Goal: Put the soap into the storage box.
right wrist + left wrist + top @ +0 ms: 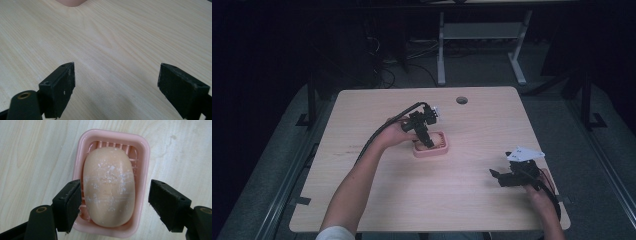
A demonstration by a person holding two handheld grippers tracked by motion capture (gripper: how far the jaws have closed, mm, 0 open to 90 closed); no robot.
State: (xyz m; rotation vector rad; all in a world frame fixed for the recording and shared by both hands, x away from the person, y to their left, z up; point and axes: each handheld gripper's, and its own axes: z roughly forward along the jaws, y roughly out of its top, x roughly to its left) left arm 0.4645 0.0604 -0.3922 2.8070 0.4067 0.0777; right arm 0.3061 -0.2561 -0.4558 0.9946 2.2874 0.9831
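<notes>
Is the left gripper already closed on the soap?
No, the left gripper is open, and the soap lies in the pink dish.

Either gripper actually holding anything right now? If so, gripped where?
Nothing held. The left gripper is open, jaws straddling the soap bar in the pink soap dish, not clamped. The right gripper is open over bare table.

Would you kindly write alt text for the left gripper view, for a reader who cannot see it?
A peach bar of soap lies in a pink soap dish on a pale wooden table. The open left gripper straddles them from below, one black jaw on each side.
</notes>
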